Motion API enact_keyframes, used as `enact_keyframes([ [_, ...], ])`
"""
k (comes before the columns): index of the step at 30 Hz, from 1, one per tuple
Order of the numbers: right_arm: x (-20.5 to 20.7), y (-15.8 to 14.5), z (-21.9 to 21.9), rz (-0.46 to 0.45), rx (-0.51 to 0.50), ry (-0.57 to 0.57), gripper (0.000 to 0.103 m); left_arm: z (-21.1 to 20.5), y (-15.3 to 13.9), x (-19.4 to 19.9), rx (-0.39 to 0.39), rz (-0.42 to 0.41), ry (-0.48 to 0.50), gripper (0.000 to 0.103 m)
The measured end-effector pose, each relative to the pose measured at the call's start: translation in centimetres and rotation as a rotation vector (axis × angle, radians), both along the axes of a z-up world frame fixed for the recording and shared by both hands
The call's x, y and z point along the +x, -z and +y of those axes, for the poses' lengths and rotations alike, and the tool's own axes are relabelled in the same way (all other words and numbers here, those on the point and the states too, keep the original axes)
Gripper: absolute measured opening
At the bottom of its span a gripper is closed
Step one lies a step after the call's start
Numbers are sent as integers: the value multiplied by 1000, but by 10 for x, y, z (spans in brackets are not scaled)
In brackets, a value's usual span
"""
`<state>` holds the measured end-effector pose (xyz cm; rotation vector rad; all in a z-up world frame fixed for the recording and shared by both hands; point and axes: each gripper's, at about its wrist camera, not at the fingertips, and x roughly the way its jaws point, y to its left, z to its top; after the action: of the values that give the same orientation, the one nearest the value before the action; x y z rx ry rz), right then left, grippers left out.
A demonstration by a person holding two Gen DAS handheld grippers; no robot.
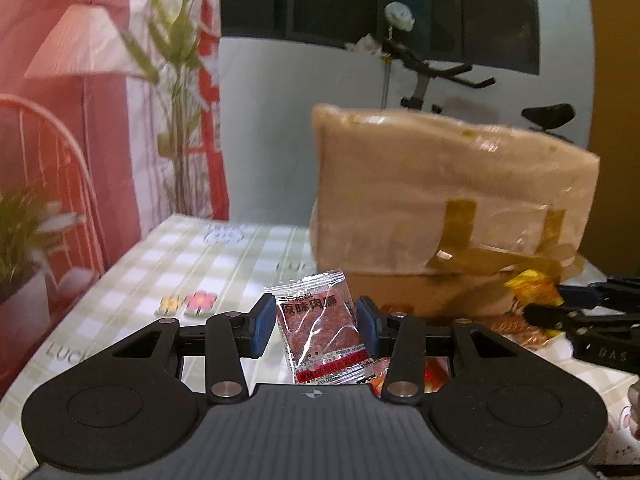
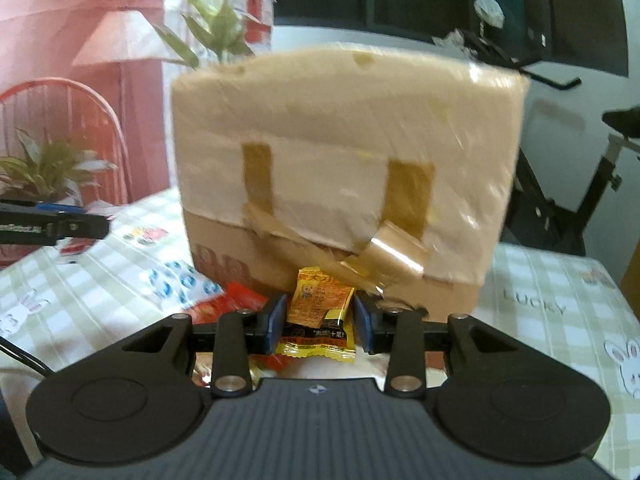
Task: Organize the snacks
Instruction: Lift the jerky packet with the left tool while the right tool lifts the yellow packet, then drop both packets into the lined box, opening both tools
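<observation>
Left wrist view, item one: left gripper (image 1: 316,326), blue pads clamped from both sides on a clear sachet of red dried meat (image 1: 322,330), held upright and lifted above the checked tablecloth (image 1: 132,272). Item two, right wrist view: right gripper (image 2: 320,318), clenched on a small yellow snack packet (image 2: 320,312), pinched across its middle with the lower edge hanging free under the pads. Item three: cardboard box (image 2: 340,168), taped and wrapped in film, standing on the table directly ahead of both tools, the right one nearer to it. Item four: loose snacks at the foot of the box, a red packet (image 2: 224,304) and a blue-and-white printed one (image 2: 176,280) among them; motion blur keeps me from reading them closer. Item five: the right tool's black fingers appear at the right edge of the left view, the two hands near each other but apart. Handling notes, as I judge them: both packets are thin and slippery, so grip pressure should hold steady during the carry; the meat sachet is caught only by its edges and could twist, so move it slowly and level. Whether the box opens on top cannot be told from here, so I would settle the destination before letting either packet go, and bring the hands in one at a time to avoid a knock.
</observation>
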<state>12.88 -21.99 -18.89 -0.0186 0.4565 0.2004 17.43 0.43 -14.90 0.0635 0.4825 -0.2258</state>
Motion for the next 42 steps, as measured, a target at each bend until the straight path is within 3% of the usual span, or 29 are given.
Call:
enact_keyframes([
  [19, -28, -87, 7, -209, 55, -124, 37, -20, -57, 9, -69, -126, 92, 47],
  [28, 6, -125, -10, -271, 44, -110, 37, -41, -90, 47, -70, -186, 120, 47],
  [34, 70, -144, -39, -223, 15, -27, 37, -73, -99, 106, -39, -148, 125, 47],
  [42, 144, -134, -62, -59, -33, 60, 38, -94, -84, 158, -35, -27, 152, 50],
])
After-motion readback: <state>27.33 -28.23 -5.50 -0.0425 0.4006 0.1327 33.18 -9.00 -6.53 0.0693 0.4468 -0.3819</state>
